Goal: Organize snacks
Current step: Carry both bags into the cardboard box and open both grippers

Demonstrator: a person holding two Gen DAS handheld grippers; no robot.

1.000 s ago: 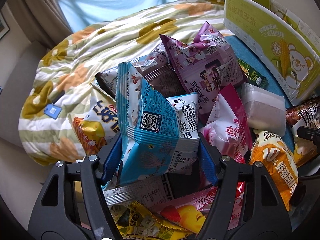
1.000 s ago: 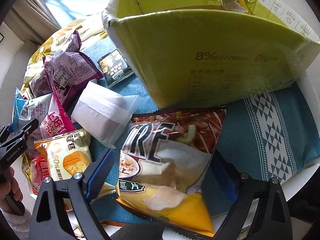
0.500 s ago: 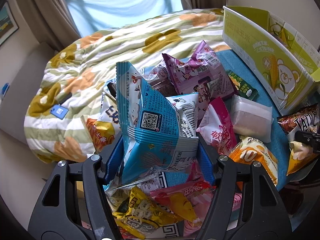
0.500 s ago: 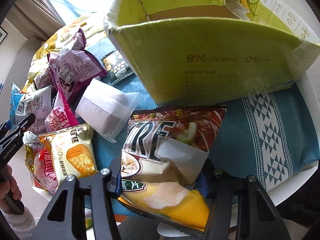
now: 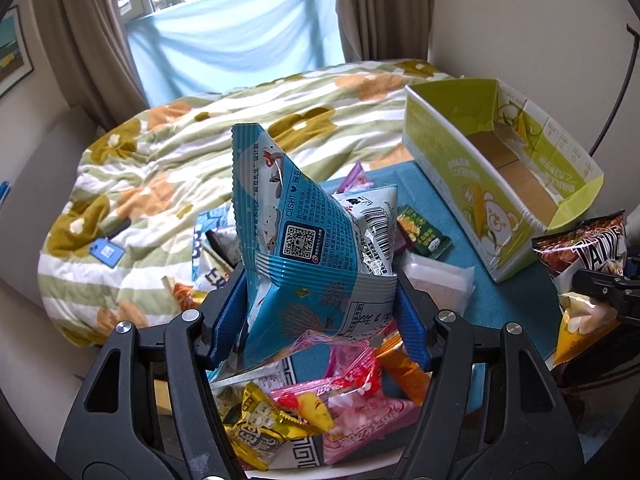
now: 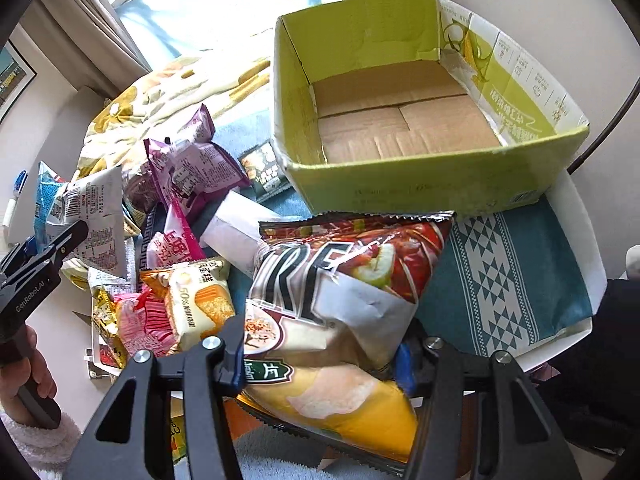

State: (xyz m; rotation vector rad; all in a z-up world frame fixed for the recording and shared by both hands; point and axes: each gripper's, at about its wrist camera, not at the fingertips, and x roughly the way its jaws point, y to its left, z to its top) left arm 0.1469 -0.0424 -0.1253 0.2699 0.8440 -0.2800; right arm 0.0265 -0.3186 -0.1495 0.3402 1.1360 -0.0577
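My left gripper (image 5: pixel 318 312) is shut on a blue snack bag (image 5: pixel 304 240) and holds it upright above the snack pile (image 5: pixel 320 400). My right gripper (image 6: pixel 320 356) is shut on a brown and yellow chip bag (image 6: pixel 340 300) and holds it raised in front of the green cardboard box (image 6: pixel 440 184). The box (image 5: pixel 472 184) is open and shows only its bare cardboard floor. The chip bag also shows in the left wrist view (image 5: pixel 580 264) at the right edge. The blue bag and left gripper show in the right wrist view (image 6: pixel 60 216) at the left.
Several loose snack packs lie on a blue patterned cloth (image 6: pixel 512 272) over a white table (image 6: pixel 580 216): a purple bag (image 6: pixel 188 168), a white packet (image 6: pixel 236 232), an orange cake pack (image 6: pixel 200 300), a dark green pack (image 5: pixel 424 232). A flowered bedspread (image 5: pixel 180 168) lies behind.
Both grippers have risen with their bags. The right gripper closed on the chip bag and lifted it, so the box interior now shows.
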